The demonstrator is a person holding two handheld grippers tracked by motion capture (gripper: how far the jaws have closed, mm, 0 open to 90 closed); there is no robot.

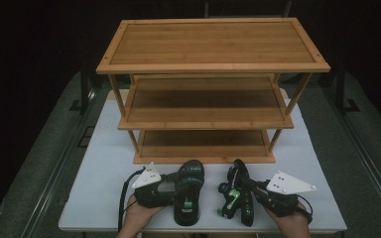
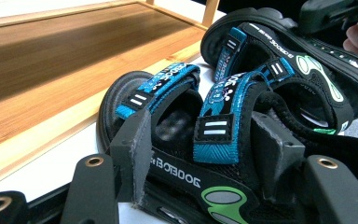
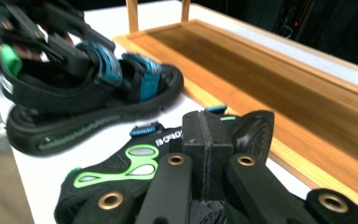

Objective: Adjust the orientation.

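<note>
Jaws of the left gripper [image 2: 205, 154] sit spread around the side wall of the left sandal [image 1: 188, 191], pads pressed to it either side of a blue strap. Right gripper [image 3: 205, 140] jaws are pinched nearly together on the edge of the right sandal [image 1: 238, 196], which lies tipped on its side.

Both sandals rest on the white table [image 1: 104, 163] at its near edge, just in front of the rack [image 1: 213, 47], near each other but apart. Hands [image 1: 141, 215] come in from below.

Rack: bamboo, three flat slatted tiers with raised rims, slim angled legs; bottom tier sits right behind the sandals' toes. Sandals: black foam soles with ridged tread, blue woven straps, green loop trim, white lettering. Gripper pads are dark, rough foam blocks; brass rivets on the jaws. Grey triangular plates [image 1: 146, 176] top each gripper. Dark floor around the table.
</note>
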